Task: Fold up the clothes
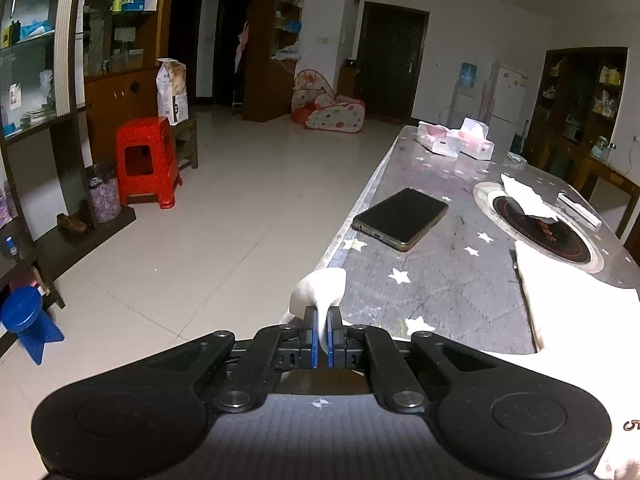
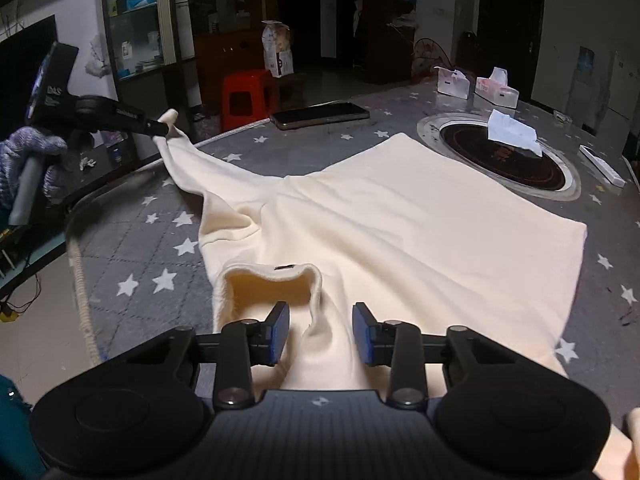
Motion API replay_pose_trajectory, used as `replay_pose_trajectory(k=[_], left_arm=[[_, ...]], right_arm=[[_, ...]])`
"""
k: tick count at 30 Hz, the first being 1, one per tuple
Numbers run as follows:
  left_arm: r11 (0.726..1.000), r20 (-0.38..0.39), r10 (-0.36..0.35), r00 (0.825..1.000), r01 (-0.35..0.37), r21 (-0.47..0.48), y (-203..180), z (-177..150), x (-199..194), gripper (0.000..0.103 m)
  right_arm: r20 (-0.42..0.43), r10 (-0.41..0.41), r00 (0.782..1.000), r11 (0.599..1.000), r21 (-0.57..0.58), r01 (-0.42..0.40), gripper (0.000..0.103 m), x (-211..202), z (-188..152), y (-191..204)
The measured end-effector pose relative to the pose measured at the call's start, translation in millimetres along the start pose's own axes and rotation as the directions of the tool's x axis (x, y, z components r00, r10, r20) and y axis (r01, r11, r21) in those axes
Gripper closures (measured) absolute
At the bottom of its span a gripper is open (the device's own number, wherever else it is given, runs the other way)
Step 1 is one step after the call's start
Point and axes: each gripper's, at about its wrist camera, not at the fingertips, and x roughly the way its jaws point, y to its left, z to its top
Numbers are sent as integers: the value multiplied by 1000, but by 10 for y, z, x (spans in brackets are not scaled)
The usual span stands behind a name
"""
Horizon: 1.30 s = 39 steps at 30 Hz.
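One cream sweater [image 2: 400, 232] lay spread on the star-patterned table [image 2: 132, 248], beside a phone [image 2: 320, 114]. Left gripper [image 2: 162, 128] was clenched on the cuff [image 1: 320, 288]; right gripper [image 2: 320, 328] straddled a shoulder ridge, unpinched. Dragging the sleeve might bunch it.

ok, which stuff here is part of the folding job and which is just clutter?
In the job:
- cream long-sleeved knit top
- left tongs, shut on its sleeve cuff
- right tongs, open over the collar

Lying about:
- black smartphone
- white tissue boxes
- crumpled tissue
- red plastic stool
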Motion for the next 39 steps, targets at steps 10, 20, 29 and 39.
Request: replay_pose_trajectory(k=[10, 20, 29, 39], left_arm=[[999, -29, 17, 999, -16, 33, 22, 14, 148, 98], [995, -64, 81, 995, -78, 58, 107, -28, 234, 94], [998, -2, 21, 1000, -21, 55, -25, 4, -133, 94], [852, -148, -466, 873, 487, 191, -1296, -372, -278, 94]], right_arm=[[5, 50, 999, 993, -108, -49, 101, -245, -47, 128], [-80, 175, 981, 971, -150, -185, 86, -331, -253, 302], [-43, 96, 994, 995, 14, -95, 86, -521, -321, -51], [-31, 95, 995, 993, 78, -92, 84, -620, -470, -63]])
